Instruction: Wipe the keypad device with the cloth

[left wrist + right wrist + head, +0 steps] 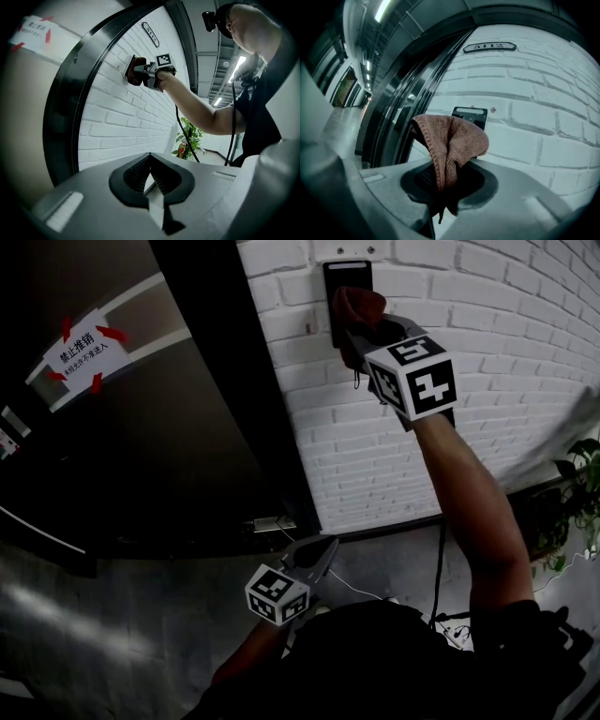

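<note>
The black keypad device [348, 277] is mounted on the white brick wall. A reddish-brown cloth [360, 306] is bunched against its lower part, and my right gripper [364, 332] is shut on it at arm's length. In the right gripper view the cloth [452, 140] stands up out of the jaws and covers the keypad's [474, 114] lower left. The left gripper view shows the cloth [135, 77] touching the wall unit from the side. My left gripper [322, 547] hangs low near my waist, well below the keypad, shut with nothing in it [150, 165].
A dark door [178, 427] with a taped paper notice [82, 349] stands left of the keypad. A number plate [490, 46] is fixed above it. A potted plant [574, 507] is at the right, and cables [441, 601] run down to the floor.
</note>
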`<action>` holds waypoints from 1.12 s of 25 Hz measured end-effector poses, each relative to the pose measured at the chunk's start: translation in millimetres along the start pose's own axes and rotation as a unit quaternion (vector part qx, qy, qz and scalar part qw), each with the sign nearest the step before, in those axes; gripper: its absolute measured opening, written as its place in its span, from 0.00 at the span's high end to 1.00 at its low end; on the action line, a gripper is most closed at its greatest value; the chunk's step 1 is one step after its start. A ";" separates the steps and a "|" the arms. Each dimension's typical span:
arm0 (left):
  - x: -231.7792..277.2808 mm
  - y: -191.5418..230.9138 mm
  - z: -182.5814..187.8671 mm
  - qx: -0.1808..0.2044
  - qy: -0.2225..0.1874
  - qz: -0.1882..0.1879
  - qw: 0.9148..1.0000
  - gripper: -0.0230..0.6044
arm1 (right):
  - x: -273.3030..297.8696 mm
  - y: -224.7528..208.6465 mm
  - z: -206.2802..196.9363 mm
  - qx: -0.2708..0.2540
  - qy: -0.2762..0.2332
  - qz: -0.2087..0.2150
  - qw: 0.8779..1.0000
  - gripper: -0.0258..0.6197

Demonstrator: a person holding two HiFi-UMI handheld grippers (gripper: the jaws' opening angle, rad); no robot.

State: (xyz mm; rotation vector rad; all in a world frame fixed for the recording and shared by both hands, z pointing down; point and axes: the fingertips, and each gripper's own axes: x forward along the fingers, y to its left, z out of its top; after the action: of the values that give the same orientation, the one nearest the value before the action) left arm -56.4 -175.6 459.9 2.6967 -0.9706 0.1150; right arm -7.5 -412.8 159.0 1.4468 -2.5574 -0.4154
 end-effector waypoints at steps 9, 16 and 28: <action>-2.3 -2.6 -1.4 0.002 0.001 0.001 1.000 0.94 | 1.7 10.0 -28.1 0.009 0.018 0.007 1.000 0.86; -3.6 -4.2 -3.1 0.000 0.001 0.001 1.000 0.94 | 2.3 16.4 -44.3 0.017 0.029 0.012 0.999 0.86; -4.6 -5.5 -3.1 -0.011 0.004 -0.004 1.000 0.94 | 11.1 29.2 -98.3 0.028 0.076 0.022 0.996 0.86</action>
State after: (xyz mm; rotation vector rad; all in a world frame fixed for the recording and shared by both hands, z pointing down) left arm -56.4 -167.8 460.9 2.6782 -0.9543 0.1123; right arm -8.9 -423.2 261.6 1.3812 -2.4926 -0.2190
